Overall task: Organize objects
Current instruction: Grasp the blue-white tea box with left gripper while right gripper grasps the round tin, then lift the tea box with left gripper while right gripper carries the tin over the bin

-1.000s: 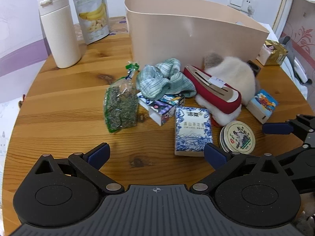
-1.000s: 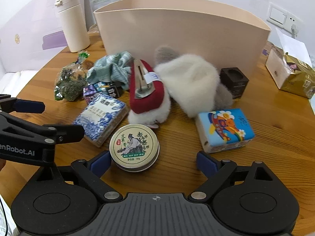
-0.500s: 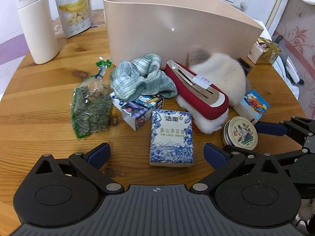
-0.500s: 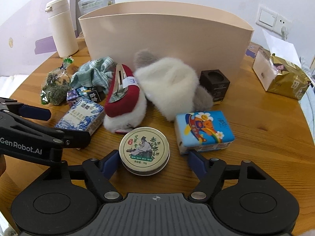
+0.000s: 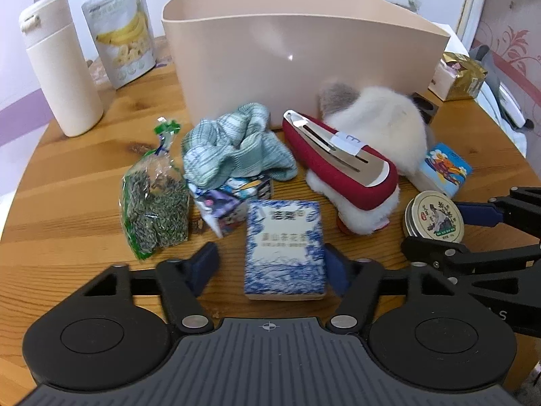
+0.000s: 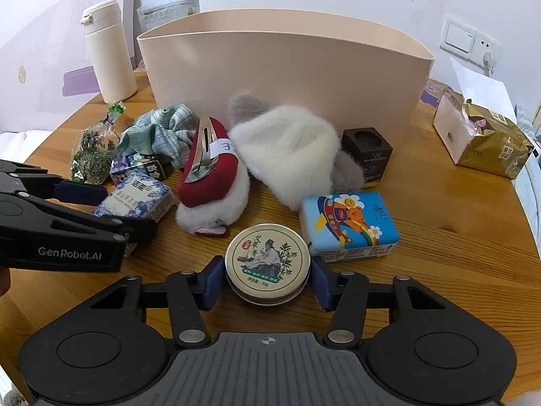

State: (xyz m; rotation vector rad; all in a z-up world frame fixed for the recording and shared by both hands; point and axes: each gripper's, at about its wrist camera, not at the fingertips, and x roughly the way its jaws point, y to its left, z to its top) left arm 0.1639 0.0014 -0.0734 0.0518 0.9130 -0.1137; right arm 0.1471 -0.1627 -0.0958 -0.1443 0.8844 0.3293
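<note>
A blue-and-white patterned box [image 5: 284,250] lies flat on the wooden table [image 5: 67,230]. My left gripper [image 5: 269,267] is open around it: the right pad touches the box's side and the left pad stands a little apart. A round tin [image 6: 267,264] with a printed lid sits on the table between the fingers of my right gripper [image 6: 267,280], both pads against its rim. A tall beige bin [image 6: 287,74] stands behind the pile of objects. The left wrist view also shows the tin [image 5: 434,216] at the right.
Between the grippers and the bin lie a bag of dried herbs [image 5: 154,199], a green cloth [image 5: 233,145], a red plush item with a metal clip [image 5: 341,162], a white fluffy hat [image 6: 290,149], a blue tissue pack [image 6: 348,223] and a dark cube [image 6: 367,149]. A cream flask [image 5: 61,67] stands far left.
Both grippers moved forward and narrowed. The left now brackets the blue-and-white box; the right closed from a wide gap onto the round tin.
</note>
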